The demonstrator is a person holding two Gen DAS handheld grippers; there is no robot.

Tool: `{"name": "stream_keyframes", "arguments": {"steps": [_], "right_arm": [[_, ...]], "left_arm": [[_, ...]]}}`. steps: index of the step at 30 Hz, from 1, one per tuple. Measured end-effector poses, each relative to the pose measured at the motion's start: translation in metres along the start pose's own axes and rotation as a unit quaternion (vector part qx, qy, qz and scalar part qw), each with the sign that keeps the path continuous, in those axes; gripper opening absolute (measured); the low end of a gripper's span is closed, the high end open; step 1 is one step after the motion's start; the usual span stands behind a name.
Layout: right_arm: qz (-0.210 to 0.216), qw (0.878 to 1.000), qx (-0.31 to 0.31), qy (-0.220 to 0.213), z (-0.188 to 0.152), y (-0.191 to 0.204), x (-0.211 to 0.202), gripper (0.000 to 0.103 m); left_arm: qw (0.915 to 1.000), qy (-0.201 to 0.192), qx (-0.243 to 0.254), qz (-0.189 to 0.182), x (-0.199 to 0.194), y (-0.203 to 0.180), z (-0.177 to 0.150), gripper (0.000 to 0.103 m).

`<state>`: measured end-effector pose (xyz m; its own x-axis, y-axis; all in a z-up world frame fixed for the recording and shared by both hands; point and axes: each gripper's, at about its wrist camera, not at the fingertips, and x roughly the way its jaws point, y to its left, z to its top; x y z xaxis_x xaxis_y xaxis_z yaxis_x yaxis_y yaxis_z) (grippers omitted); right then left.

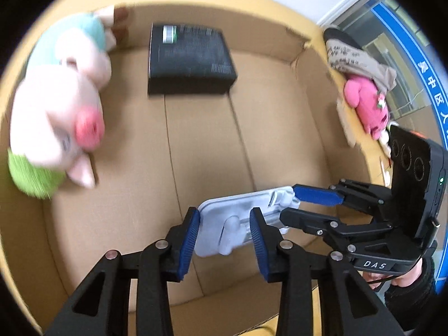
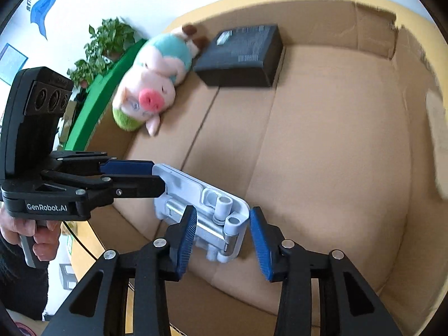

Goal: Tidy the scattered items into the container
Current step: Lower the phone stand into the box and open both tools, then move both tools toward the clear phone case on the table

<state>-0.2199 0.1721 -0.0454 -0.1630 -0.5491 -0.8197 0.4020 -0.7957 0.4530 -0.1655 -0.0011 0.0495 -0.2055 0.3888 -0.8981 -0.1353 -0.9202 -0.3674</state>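
A white folding stand (image 1: 224, 224) hangs over the floor of the open cardboard box (image 1: 280, 128), held from both ends. In the left wrist view my left gripper (image 1: 222, 212) is shut on its near end, blue pads against it. My right gripper (image 1: 294, 205) clamps the far end from the right. In the right wrist view the stand (image 2: 201, 196) lies between my right gripper's (image 2: 222, 211) pads, and my left gripper (image 2: 158, 176) pinches the other end. A pig plush (image 1: 58, 106) and a black carton (image 1: 190, 56) lie inside the box.
A pink plush (image 1: 366, 106) with a printed cloth lies outside the box's right wall on the yellow table. A green board (image 2: 103, 95) and a potted plant (image 2: 106, 44) stand beyond the box's left wall. A hand (image 2: 42, 240) grips the left tool's handle.
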Motion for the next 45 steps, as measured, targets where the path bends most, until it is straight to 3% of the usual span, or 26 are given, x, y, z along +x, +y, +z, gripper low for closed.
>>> {"name": "stream_keyframes", "arguments": {"steps": [9, 16, 21, 27, 29, 31, 33, 34, 35, 36, 38, 41, 42, 43, 44, 45], "right_arm": [[-0.017, 0.998, 0.018, -0.064, 0.068, -0.018, -0.032, 0.043], [-0.038, 0.996, 0.051, -0.067, 0.108, -0.055, -0.019, 0.043], [-0.029, 0.996, 0.065, -0.062, 0.107, -0.069, -0.012, 0.043], [-0.015, 0.998, 0.044, -0.032, 0.084, -0.055, -0.009, 0.043], [-0.013, 0.998, 0.050, -0.034, 0.075, -0.057, -0.012, 0.042], [-0.017, 0.997, 0.057, -0.047, 0.068, -0.058, -0.019, 0.043], [-0.025, 0.995, 0.065, -0.065, 0.058, -0.057, -0.035, 0.053], [-0.032, 0.995, 0.064, -0.076, 0.053, -0.055, -0.043, 0.067], [-0.043, 0.993, 0.059, -0.088, 0.047, -0.050, -0.052, 0.080], [-0.061, 0.992, 0.049, -0.102, 0.039, -0.043, -0.062, 0.084], [-0.101, 0.986, 0.020, -0.131, 0.024, -0.025, -0.081, 0.094], [-0.150, 0.973, -0.027, -0.174, -0.003, 0.007, -0.106, 0.096], [-0.164, 0.968, -0.039, -0.188, -0.013, 0.018, -0.112, 0.094], [-0.180, 0.961, -0.054, -0.201, -0.023, 0.030, -0.117, 0.074], [-0.191, 0.957, -0.064, -0.207, -0.032, 0.039, -0.120, 0.027], [-0.190, 0.957, -0.065, -0.207, -0.039, 0.044, -0.122, 0.011]], "left_arm": [[0.9993, -0.036, 0.008, -0.008, 0.006, -0.006, 0.069, 0.035], [0.9992, -0.030, -0.009, -0.023, 0.041, 0.003, 0.106, 0.035], [0.9987, -0.027, -0.004, -0.042, 0.039, 0.001, 0.104, 0.035], [0.9989, 0.011, 0.010, -0.045, 0.045, 0.007, 0.073, 0.035], [0.9993, 0.007, 0.005, -0.038, 0.042, 0.010, 0.064, 0.035], [0.9995, -0.014, 0.009, -0.026, 0.025, 0.010, 0.054, 0.038], [0.9983, -0.052, 0.022, -0.018, 0.001, 0.006, 0.044, 0.044], [0.9962, -0.081, 0.032, -0.011, -0.017, 0.002, 0.035, 0.048], [0.9925, -0.115, 0.041, -0.006, -0.036, -0.003, 0.024, 0.059], [0.9895, -0.137, 0.045, -0.001, -0.048, -0.006, 0.016, 0.074], [0.9779, -0.202, 0.052, 0.018, -0.080, -0.014, -0.008, 0.084], [0.9562, -0.282, 0.066, 0.045, -0.115, -0.029, -0.053, 0.080], [0.9518, -0.293, 0.074, 0.051, -0.120, -0.032, -0.061, 0.062], [0.9492, -0.298, 0.081, 0.062, -0.124, -0.038, -0.073, 0.042], [0.9506, -0.291, 0.083, 0.067, -0.124, -0.043, -0.079, 0.006], [0.9528, -0.285, 0.082, 0.065, -0.126, -0.041, -0.084, 0.004]]}}
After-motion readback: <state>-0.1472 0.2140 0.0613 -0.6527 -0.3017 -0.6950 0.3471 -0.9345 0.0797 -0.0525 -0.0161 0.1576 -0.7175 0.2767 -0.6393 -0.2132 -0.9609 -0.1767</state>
